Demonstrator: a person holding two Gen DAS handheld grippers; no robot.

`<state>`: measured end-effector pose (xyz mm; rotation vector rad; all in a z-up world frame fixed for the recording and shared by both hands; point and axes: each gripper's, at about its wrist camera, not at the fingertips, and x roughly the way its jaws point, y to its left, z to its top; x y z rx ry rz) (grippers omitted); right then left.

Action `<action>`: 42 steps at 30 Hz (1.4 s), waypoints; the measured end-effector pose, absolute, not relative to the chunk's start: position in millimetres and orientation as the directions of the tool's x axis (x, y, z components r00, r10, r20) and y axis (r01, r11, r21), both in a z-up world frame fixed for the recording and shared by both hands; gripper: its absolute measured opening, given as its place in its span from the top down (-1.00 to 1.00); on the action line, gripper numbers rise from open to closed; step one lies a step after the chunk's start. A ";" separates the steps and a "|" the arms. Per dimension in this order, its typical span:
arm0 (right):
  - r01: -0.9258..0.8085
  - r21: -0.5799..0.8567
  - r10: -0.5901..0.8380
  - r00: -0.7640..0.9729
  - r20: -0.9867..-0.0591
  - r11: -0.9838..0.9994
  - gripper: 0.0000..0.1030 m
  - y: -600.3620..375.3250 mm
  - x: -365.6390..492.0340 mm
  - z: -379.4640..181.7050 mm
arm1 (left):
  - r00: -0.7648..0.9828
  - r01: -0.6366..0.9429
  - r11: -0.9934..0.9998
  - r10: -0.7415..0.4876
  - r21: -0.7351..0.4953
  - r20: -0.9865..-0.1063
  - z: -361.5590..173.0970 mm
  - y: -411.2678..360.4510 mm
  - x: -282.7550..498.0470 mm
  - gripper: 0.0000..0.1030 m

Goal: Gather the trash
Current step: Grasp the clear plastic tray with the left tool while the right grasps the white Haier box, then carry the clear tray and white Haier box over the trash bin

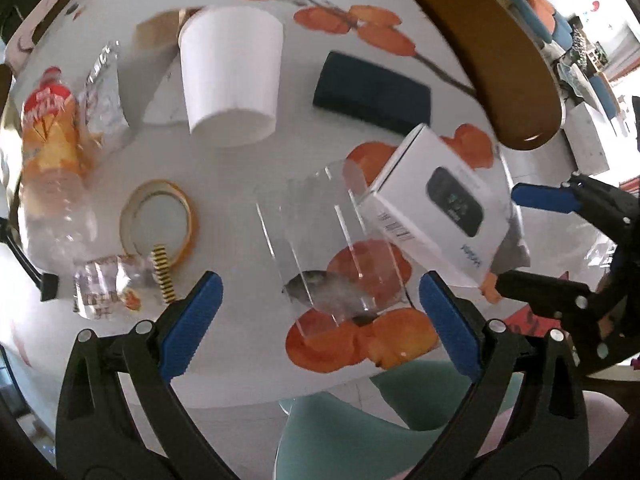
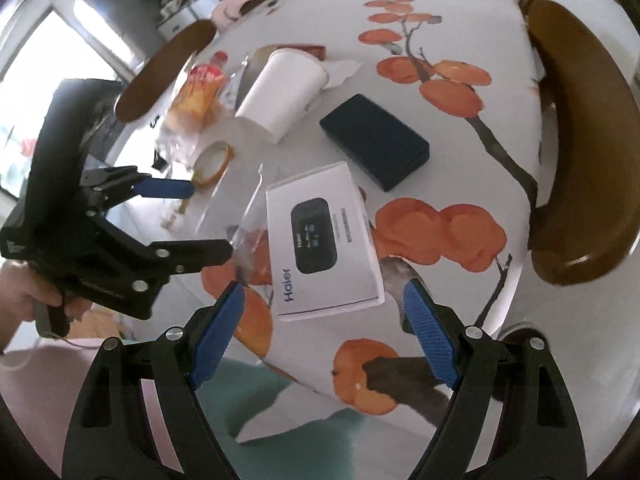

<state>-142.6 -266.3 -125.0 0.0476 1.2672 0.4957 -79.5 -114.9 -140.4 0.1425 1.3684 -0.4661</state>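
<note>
Trash lies on the white table (image 1: 248,184) with orange flower print: a crushed plastic bottle (image 1: 48,152) with an orange label, a silver wrapper (image 1: 104,96), a clear crumpled wrapper (image 1: 108,284) and a tipped white paper cup (image 1: 230,76). My left gripper (image 1: 320,320) hangs open over a clear acrylic stand (image 1: 328,248), holding nothing. In the right wrist view my right gripper (image 2: 324,332) is open and empty above a white device box (image 2: 324,240). The left gripper (image 2: 208,220) shows there at the left, the bottle (image 2: 196,92) and cup (image 2: 284,92) beyond it.
A tape roll (image 1: 160,220) lies left of the stand, and a dark blue case (image 1: 372,92) behind the white box (image 1: 436,208). A brown chair back (image 1: 492,52) curves along the far right edge. A teal seat (image 1: 360,420) sits below the near edge.
</note>
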 end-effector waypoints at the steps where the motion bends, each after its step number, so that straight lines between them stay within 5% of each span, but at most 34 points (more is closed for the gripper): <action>1: -0.346 0.301 0.384 0.204 -0.900 0.889 -0.58 -265.1 -142.1 -127.1 | 0.130 0.397 0.903 -0.231 -0.163 -0.964 -143.8 -115.3 -79.7 -0.87; 19: -0.467 0.306 0.418 0.157 -0.895 0.830 -0.33 -253.7 -126.9 -154.5 | 0.196 0.493 0.857 -0.277 -0.149 -0.941 -165.9 -106.6 -81.2 -0.76; 24: -0.425 0.364 0.457 0.140 -0.878 0.829 -0.31 -262.0 -122.5 -155.0 | 0.227 0.495 0.862 -0.247 -0.107 -0.942 -158.9 -94.1 -76.2 -0.10; 33: -0.277 0.523 0.574 0.153 -0.804 0.806 -0.30 -296.0 -115.8 -144.7 | 0.236 0.465 0.868 -0.312 -0.175 -0.920 -144.5 -77.3 -69.3 -0.09; 42: -0.138 0.753 0.757 0.257 -0.601 0.644 -0.30 -350.6 -124.8 -109.5 | 0.250 0.494 0.834 -0.405 -0.244 -0.879 -88.9 -79.7 -71.9 -0.09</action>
